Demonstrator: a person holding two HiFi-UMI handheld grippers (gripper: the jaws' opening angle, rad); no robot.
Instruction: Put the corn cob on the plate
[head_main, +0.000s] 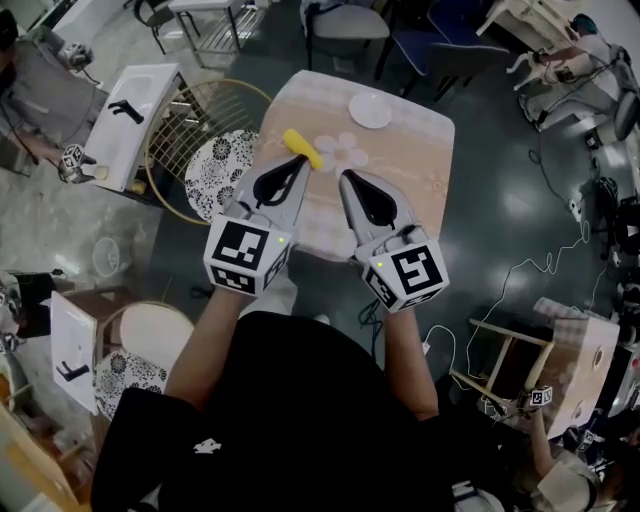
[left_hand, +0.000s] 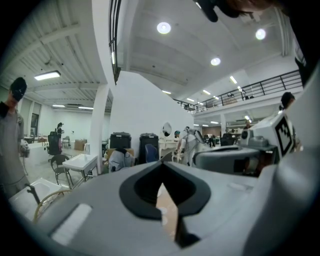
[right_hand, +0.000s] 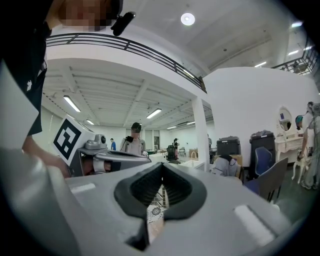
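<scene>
Person (head_main: 290, 420): black top, bare forearms, one gripper per hand, both held out over the table's near edge.
Cubes: marker cube at the rear of each gripper, closest to the body; L cube (head_main: 245, 256), R cube (head_main: 414, 272).
L gripper (head_main: 303, 160): jaws clenched tip to tip, nothing btwn them; its own view shows only a thin slit w/ cloth behind it.
R gripper (head_main: 345, 176): jaws clenched too, empty; sits beside the L gripper, tips near each other but apart.
Table (head_main: 420, 180): peach cloth w/ a pale lace-look band along the far edge.
Corn (head_main: 300, 146): yellow, lying slantwise on the cloth, left of table centre. L gripper's tip is just beside its near end in head view; touching or not, can't tell. Not on the plate.
Flower print (head_main: 345, 150): white, on the cloth just right of the corn.
Plate (head_main: 370, 110): white, round, near the table's far edge, apart from the corn, up and to its right.
Seat (head_main: 222, 165): gold wire frame, b&w patterned cushion, just left of the table.
Desk (head_main: 140, 110): white, further left, a black item on top.
Chairs (head_main: 345, 22): beyond the far edge, dark frames.
Hall: gripper views show white walls, ceiling lights, a railed upper level, and people standing far off.
</scene>
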